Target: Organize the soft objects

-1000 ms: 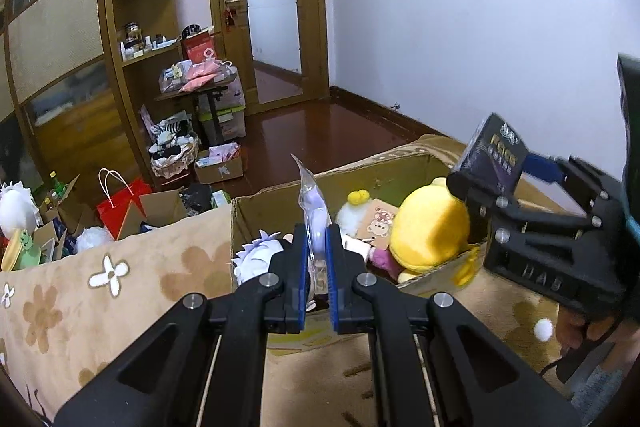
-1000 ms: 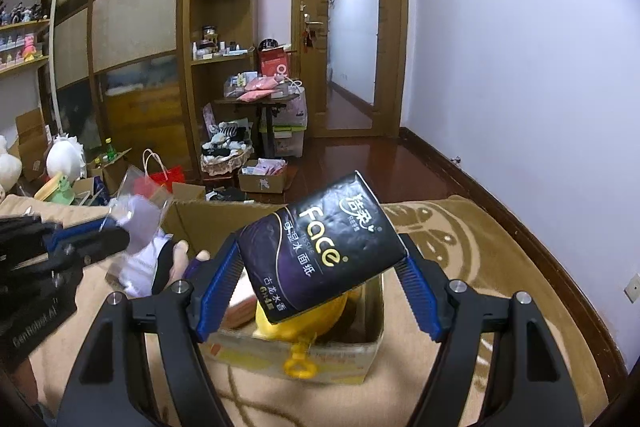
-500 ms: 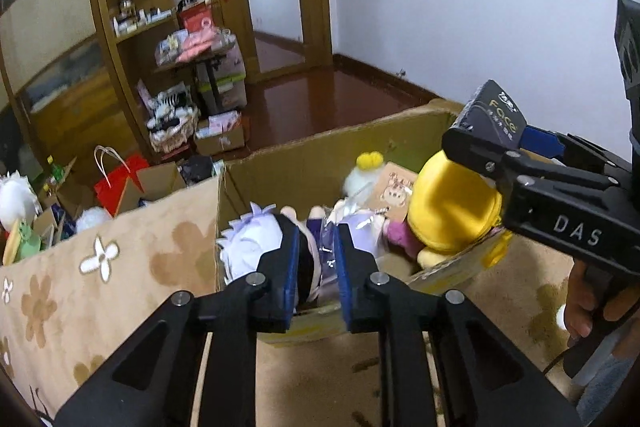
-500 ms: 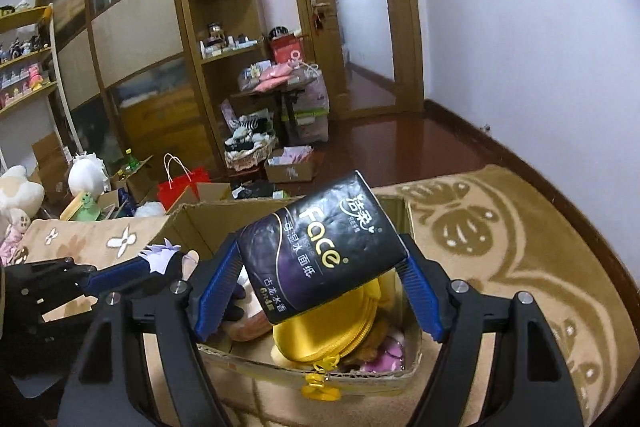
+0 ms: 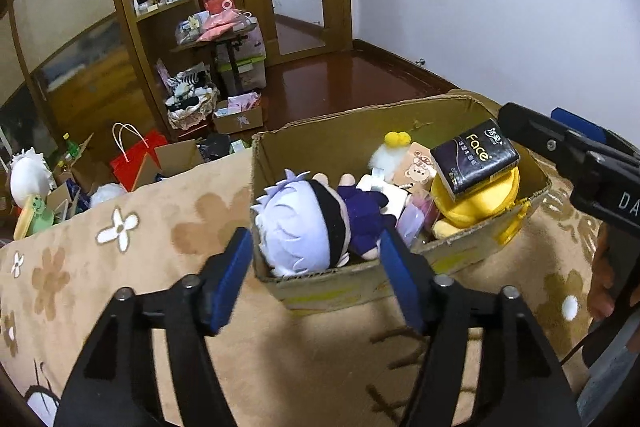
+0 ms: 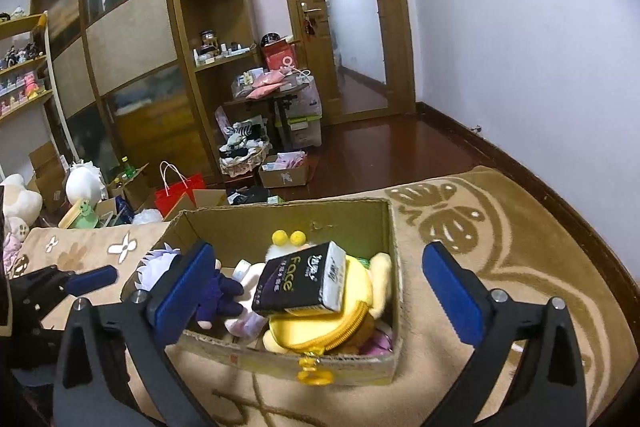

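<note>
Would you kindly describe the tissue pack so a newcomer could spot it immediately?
Find the open cardboard box on the beige flowered blanket. At its right end, atop the yellow zippered plush, lies the tissue pack: the only black, hard-edged block, lettered "Face".

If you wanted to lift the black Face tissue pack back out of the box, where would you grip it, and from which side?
Probably from above, across the black tissue pack's two long narrow sides. It lies tilted on top of the yellow plush pouch in the cardboard box, its broad printed face up and nothing over it. The right tongs, open over the box, are nearest.
</note>
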The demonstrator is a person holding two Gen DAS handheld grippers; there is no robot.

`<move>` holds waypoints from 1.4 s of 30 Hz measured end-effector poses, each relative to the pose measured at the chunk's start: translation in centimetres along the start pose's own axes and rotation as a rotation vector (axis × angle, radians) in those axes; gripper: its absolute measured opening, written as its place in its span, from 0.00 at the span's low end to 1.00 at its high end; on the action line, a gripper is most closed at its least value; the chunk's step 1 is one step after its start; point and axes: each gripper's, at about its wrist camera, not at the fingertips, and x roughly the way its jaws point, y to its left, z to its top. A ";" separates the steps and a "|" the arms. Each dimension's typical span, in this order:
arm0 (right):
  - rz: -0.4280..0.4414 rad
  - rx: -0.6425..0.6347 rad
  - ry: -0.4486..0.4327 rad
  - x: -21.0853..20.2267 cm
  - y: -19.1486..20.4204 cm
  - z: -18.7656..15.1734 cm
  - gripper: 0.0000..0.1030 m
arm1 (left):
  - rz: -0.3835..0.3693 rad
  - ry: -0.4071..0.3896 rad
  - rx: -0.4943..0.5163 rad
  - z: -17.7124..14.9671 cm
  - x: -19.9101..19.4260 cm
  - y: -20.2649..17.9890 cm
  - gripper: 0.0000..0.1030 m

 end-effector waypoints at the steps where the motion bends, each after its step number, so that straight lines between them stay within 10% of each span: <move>1: -0.005 -0.006 -0.001 -0.3 0.0 -0.1 1.00 | 0.005 0.000 0.002 -0.1 -0.3 0.0 0.69; 16: -0.073 -0.035 -0.026 -6.1 0.1 -1.3 1.00 | 0.060 -0.117 -0.006 -1.2 -6.0 1.0 0.93; 42: -0.136 -0.002 -0.135 -14.9 -1.1 -2.0 1.00 | 0.108 -0.275 -0.057 -3.4 -13.4 2.2 0.95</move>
